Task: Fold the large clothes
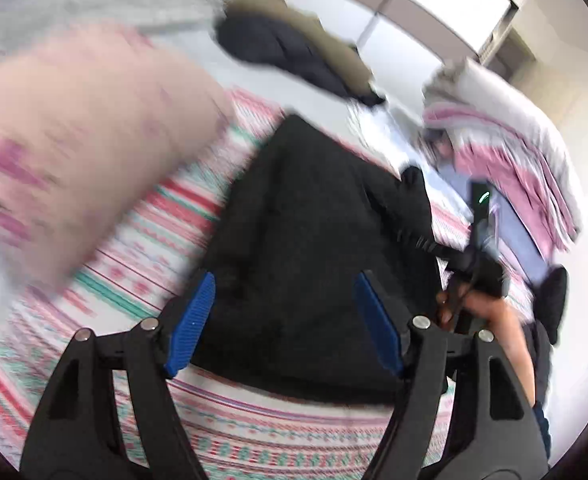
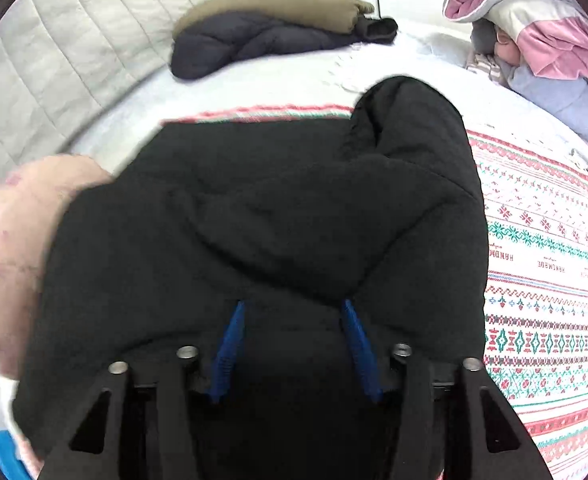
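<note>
A bulky black padded coat (image 2: 261,208) lies folded on the red-and-green patterned white bedspread (image 2: 550,280). The left gripper (image 1: 283,320) hangs over it, fingers wide and empty; the right gripper (image 2: 294,350) has parted fingers against the fabric, gripping nothing

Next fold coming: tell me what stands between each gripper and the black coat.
Nothing visible does. The left gripper hangs open directly over the black coat, and the right gripper is open with coat fabric between its fingers. The pink pillow lies off to the side.
</note>
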Demonstrator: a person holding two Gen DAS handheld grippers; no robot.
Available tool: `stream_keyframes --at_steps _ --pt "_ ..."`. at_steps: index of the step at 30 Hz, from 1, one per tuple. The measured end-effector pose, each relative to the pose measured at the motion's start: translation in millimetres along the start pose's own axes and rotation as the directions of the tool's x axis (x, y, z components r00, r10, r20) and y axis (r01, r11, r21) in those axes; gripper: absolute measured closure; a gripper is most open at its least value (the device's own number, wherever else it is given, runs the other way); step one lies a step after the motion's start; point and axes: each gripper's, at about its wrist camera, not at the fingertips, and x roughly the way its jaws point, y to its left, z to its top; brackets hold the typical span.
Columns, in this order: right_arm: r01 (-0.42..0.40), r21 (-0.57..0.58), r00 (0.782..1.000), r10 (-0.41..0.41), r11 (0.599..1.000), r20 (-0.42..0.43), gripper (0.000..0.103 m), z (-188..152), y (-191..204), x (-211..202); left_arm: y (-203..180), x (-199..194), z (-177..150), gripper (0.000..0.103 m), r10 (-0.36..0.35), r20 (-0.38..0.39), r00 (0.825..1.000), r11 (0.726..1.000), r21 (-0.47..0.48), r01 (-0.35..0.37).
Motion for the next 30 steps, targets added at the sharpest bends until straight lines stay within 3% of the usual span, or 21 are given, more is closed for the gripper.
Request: stream_keyframes --at_steps 1,4,7,9,14,18,22,26,30 --pt "-0.022 0.023 1.0 0.022 0.999 0.022 0.038 -2.6 -1.1 -10.1 3.0 12.7 -0.5 0.03 -0.006 -0.038 0.999 0.999 -0.031 0.004" --pt "-0.105 0.107 0.99 0.094 0.989 0.105 0.03 -27.5 -15.8 -58.4 7.1 29.7 1.1 0.03 0.083 -0.052 0.995 0.996 -0.034 -0.085" --pt "-0.093 0.111 0.992 0.083 0.989 0.095 0.028 -54.3 -27.9 -85.9 17.4 47.8 -0.4 0.03 0.166 -0.105 0.981 0.984 -0.043 -0.171" --pt "-0.105 0.095 0.993 0.1 0.99 0.061 0.028 -73.0 -33.0 -93.8 27.1 52.5 -6.1 0.03 0.144 -0.117 0.983 0.984 -0.089 -0.155" --pt "-0.205 0.222 0.978 0.193 0.953 0.073 0.027 -93.7 -57.8 -94.5 26.6 48.9 -8.4 0.03 0.162 -0.117 0.98 0.985 -0.046 -0.168" --pt "-0.284 0.364 0.959 0.271 0.887 0.087 0.025 -94.5 -86.4 -86.8 26.3 23.3 -6.5 0.029 0.162 -0.107 0.981 0.985 -0.047 -0.167" --pt "-0.303 0.429 0.951 0.295 0.851 0.087 0.024 -95.2 -103.3 -71.5 38.6 8.8 -3.8 0.025 0.212 -0.065 0.975 0.973 -0.076 -0.216" --pt "-0.337 0.46 0.939 0.329 0.821 0.101 0.023 -110.6 -105.4 -65.1 51.9 33.0 -13.7 0.024 0.093 -0.196 0.976 0.982 -0.141 -0.122" --pt "-0.346 0.48 0.935 0.337 0.806 0.109 0.023 -123.6 -108.2 -75.9 66.1 41.2 -24.3 0.013 0.06 -0.211 0.976 0.961 -0.252 -0.114"
